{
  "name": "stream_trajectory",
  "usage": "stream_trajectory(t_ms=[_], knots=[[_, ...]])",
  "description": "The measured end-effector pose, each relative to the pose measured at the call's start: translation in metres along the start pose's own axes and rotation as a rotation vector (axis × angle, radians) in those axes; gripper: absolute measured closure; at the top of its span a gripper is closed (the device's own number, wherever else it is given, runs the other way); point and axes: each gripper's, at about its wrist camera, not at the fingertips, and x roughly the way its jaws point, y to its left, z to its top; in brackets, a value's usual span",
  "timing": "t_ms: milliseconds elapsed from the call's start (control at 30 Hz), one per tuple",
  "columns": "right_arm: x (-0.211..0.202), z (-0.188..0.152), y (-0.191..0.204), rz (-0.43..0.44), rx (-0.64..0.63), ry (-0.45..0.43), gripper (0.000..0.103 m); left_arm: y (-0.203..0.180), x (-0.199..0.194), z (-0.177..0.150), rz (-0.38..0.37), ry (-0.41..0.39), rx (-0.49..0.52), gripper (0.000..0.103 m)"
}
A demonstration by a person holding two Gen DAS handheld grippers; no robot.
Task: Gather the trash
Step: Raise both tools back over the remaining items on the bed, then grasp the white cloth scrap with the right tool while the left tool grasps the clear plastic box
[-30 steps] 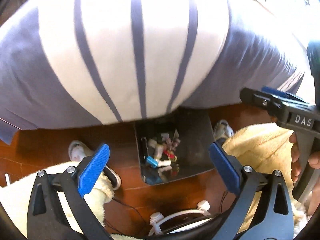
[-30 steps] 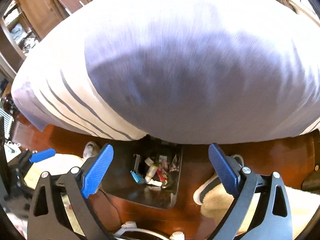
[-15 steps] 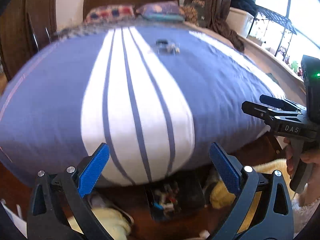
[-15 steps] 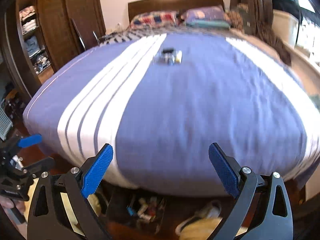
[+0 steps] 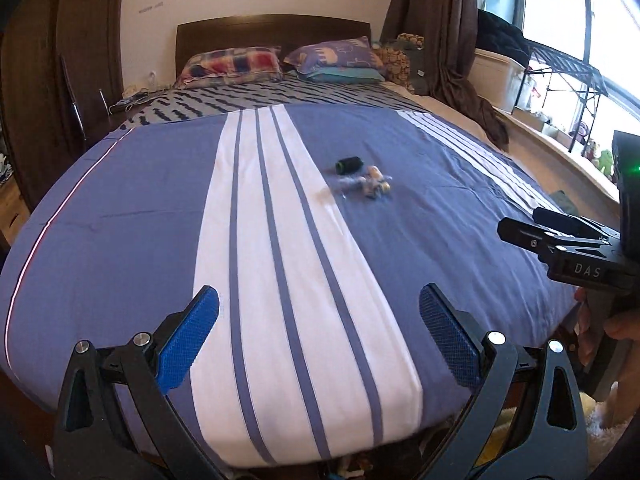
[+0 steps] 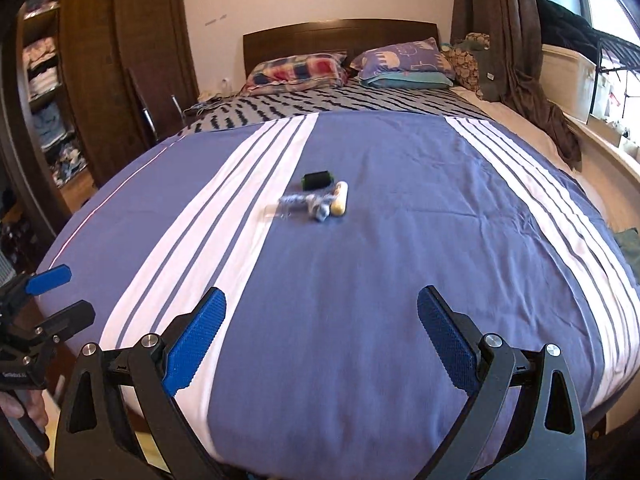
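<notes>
A small pile of trash lies mid-bed on the blue striped duvet point(image 5: 120, 240): a black cylinder with a green end point(image 5: 349, 164) point(image 6: 317, 179), a clear crumpled plastic bottle point(image 6: 288, 205) point(image 5: 344, 185), and a pale yellow tube point(image 6: 339, 199) point(image 5: 374, 184). My left gripper point(image 5: 319, 338) is open and empty above the foot of the bed, well short of the pile. My right gripper point(image 6: 321, 340) is open and empty, also at the foot. The right gripper shows at the right edge of the left wrist view point(image 5: 568, 240). The trash bin is almost hidden below the bed edge.
Two pillows point(image 5: 232, 64) and a dark headboard point(image 6: 340, 36) stand at the far end. A wooden wardrobe point(image 6: 100, 80) is on the left. Curtains, a white storage box point(image 5: 500, 76) and a window sill run along the right.
Both grippers have risen and tilted up from the floor bin under the bed edge to look across the bed top. The trash pile has come into view. Both jaws stay open.
</notes>
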Motion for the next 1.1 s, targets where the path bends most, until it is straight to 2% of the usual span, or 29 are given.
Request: stream_trajectory(t_ms=[300, 567, 667, 700, 733, 800, 867, 967, 1033, 1100], knots=[[0.072, 0.026, -0.014, -0.040, 0.025, 0.043, 0.006, 0.023, 0.086, 0.028, 0.023, 0.073, -0.012, 0.008], [0.144, 0.058, -0.023, -0.039, 0.051, 0.078, 0.008, 0.020, 0.148, 0.052, 0.004, 0.112, 0.019, 0.008], [0.168, 0.077, -0.025, -0.028, 0.047, 0.092, 0.021, 0.011, 0.166, 0.065, 0.000, 0.114, 0.051, 0.008], [0.173, 0.081, -0.025, -0.019, 0.049, 0.097, 0.031, 0.009, 0.170, 0.069, -0.001, 0.115, 0.057, 0.008], [0.181, 0.085, -0.025, 0.003, 0.053, 0.107, 0.036, 0.007, 0.176, 0.072, -0.005, 0.117, 0.062, 0.008], [0.194, 0.088, -0.023, 0.070, 0.077, 0.135, 0.055, 0.005, 0.184, 0.077, -0.012, 0.121, 0.071, 0.008], [0.205, 0.090, -0.020, 0.132, 0.095, 0.169, 0.063, 0.003, 0.190, 0.082, -0.014, 0.122, 0.080, 0.009], [0.218, 0.088, -0.010, 0.139, 0.067, 0.195, 0.065, 0.002, 0.198, 0.086, -0.018, 0.126, 0.086, 0.009], [0.224, 0.087, -0.007, 0.150, 0.063, 0.208, 0.071, 0.000, 0.201, 0.087, -0.015, 0.129, 0.094, 0.009], [0.229, 0.086, -0.004, 0.136, 0.055, 0.212, 0.081, -0.001, 0.205, 0.086, -0.018, 0.136, 0.098, 0.009]])
